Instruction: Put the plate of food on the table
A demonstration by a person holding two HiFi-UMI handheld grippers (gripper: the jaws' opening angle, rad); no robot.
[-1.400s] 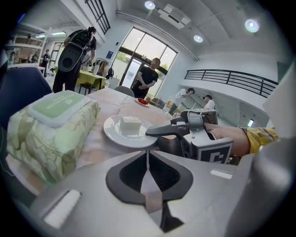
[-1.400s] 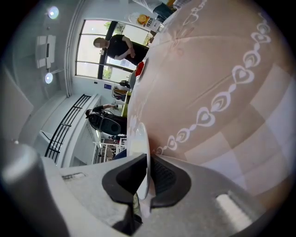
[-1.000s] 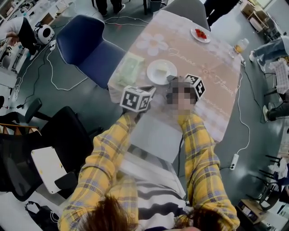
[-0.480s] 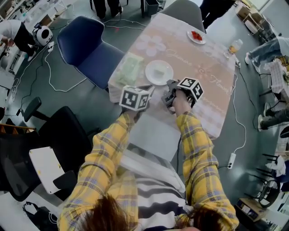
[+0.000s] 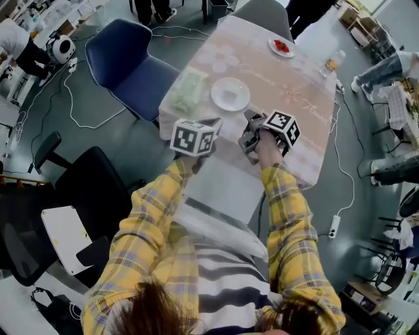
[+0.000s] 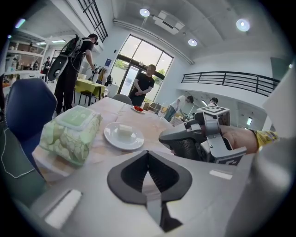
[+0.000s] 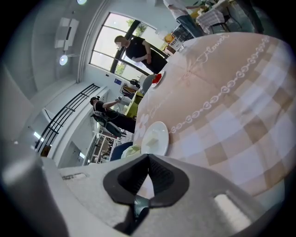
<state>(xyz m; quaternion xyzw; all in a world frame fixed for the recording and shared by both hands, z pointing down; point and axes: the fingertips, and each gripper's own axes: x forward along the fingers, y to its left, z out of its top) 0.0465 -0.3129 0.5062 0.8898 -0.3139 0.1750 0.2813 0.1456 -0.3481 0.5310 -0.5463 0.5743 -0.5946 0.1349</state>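
A white plate with a pale block of food rests on the table, which has a pink patterned cloth. The same plate lies ahead of the left jaws, and in the right gripper view the plate sits just beyond the right jaws. My left gripper hovers at the table's near edge, short of the plate. Its jaws are shut and empty. My right gripper is over the near edge, right of the plate, also shut on nothing.
A green wipes pack lies left of the plate. A small dish of red food and a glass stand at the far end. A blue chair, a grey chair and a black chair surround the table. People stand beyond.
The plate has stayed on the table. The right gripper has drawn back a little from it toward the near edge. The left gripper has hardly moved.
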